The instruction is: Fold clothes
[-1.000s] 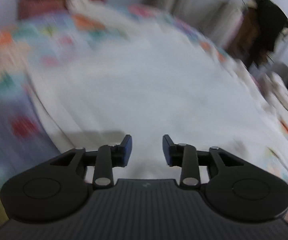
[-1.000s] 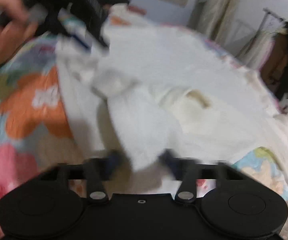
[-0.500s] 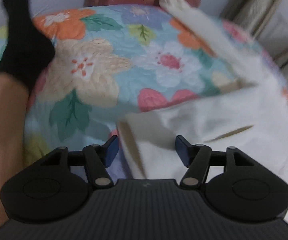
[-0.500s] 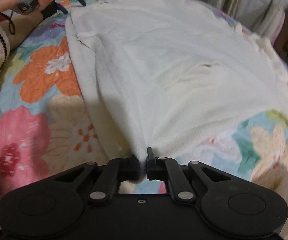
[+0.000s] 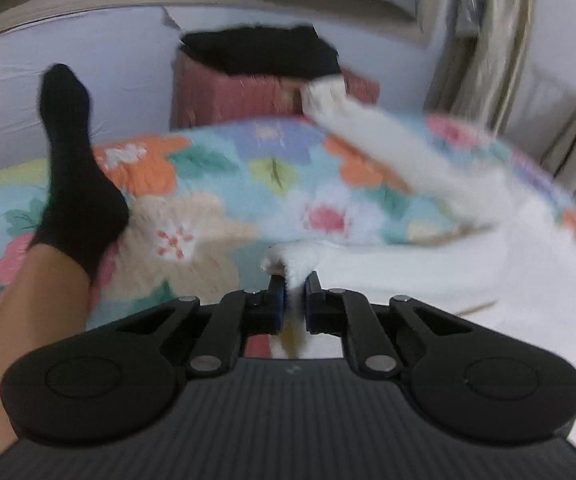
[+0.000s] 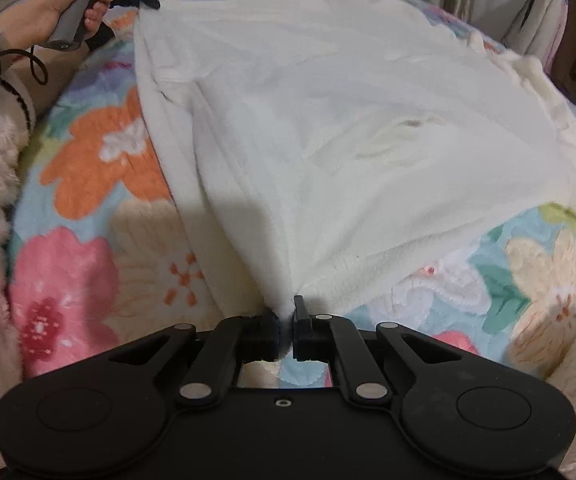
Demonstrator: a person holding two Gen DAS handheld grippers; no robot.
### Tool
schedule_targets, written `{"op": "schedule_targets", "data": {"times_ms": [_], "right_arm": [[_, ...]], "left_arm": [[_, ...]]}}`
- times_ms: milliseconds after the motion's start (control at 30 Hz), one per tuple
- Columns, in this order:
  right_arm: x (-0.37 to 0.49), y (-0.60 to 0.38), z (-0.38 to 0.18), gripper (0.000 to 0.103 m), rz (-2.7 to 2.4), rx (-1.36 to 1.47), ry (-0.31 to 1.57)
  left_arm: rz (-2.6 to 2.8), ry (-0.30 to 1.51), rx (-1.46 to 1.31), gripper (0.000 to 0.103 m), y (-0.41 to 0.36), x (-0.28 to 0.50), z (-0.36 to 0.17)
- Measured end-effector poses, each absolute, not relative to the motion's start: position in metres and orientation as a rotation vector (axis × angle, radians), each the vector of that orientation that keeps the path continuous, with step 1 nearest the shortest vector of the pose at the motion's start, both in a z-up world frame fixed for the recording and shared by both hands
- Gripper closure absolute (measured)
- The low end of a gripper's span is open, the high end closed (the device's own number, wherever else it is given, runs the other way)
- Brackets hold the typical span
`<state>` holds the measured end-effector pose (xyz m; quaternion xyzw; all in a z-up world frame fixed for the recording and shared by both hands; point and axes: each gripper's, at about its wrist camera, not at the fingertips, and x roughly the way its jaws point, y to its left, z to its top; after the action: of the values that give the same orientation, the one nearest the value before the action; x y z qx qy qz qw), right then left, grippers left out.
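Both tongs are pinching the white fleece garment [image 6: 328, 128]: the left gripper [image 5: 295, 294] is closing on one corner with cloth between its pads, and the right gripper [image 6: 284, 326] is clenched on the near corner. The garment lies spread over the floral quilt [image 6: 99, 168], one sleeve [image 5: 388, 148] trailing toward the pillows. To fold cleanly, I would lift both corners together, keep the edge between them taut, and carry it over evenly, clear of the person's socked foot [image 5: 73, 168].
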<state>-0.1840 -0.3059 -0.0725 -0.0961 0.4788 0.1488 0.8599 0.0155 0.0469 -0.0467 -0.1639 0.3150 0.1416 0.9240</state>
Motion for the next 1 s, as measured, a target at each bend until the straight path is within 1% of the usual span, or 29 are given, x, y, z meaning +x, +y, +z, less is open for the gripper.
{"op": "schedule_targets", "data": {"times_ms": [67, 133, 200, 233, 333, 400, 467, 533, 600, 700, 833, 900, 1000], "right_arm": [[-0.183, -0.309, -0.071, 0.095, 0.322, -0.186, 1.018], [-0.186, -0.312, -0.071, 0.095, 0.326, -0.177, 1.041], [-0.190, -0.313, -0.070, 0.095, 0.335, -0.189, 1.041], [-0.188, -0.315, -0.068, 0.095, 0.333, -0.171, 1.044], [-0.191, -0.323, -0.044, 0.095, 0.348, -0.134, 0.998], [-0.195, -0.322, -0.036, 0.095, 0.357, -0.150, 0.982], [-0.191, -0.324, -0.051, 0.095, 0.358, -0.153, 1.023], [-0.188, -0.323, -0.072, 0.095, 0.339, -0.144, 1.083], [-0.193, -0.319, -0.066, 0.095, 0.346, -0.158, 1.064], [-0.197, -0.321, -0.050, 0.095, 0.358, -0.155, 1.036], [-0.192, -0.323, -0.073, 0.095, 0.347, -0.140, 1.108], [-0.193, -0.318, -0.070, 0.095, 0.351, -0.172, 1.100], [-0.194, -0.318, -0.066, 0.095, 0.342, -0.163, 1.095]], "left_arm": [[0.312, 0.671, -0.351, 0.094, 0.051, 0.011, -0.050], [0.340, 0.742, -0.374, 0.094, 0.057, 0.013, -0.066], [0.357, 0.824, -0.469, 0.094, 0.067, 0.016, -0.087], [0.362, 0.835, -0.502, 0.094, 0.070, 0.015, -0.092], [0.342, 0.756, -0.405, 0.094, 0.059, 0.010, -0.072], [0.355, 0.773, -0.345, 0.094, 0.053, 0.016, -0.074], [0.374, 0.812, -0.335, 0.094, 0.053, 0.022, -0.083], [0.396, 0.857, -0.409, 0.094, 0.061, 0.021, -0.098], [0.397, 0.854, -0.443, 0.094, 0.065, 0.017, -0.100], [0.389, 0.841, -0.379, 0.094, 0.060, 0.018, -0.090], [0.400, 0.900, -0.376, 0.093, 0.060, 0.022, -0.104], [0.410, 0.916, -0.357, 0.093, 0.056, 0.024, -0.107], [0.389, 0.909, -0.254, 0.091, 0.037, 0.025, -0.092]]}}
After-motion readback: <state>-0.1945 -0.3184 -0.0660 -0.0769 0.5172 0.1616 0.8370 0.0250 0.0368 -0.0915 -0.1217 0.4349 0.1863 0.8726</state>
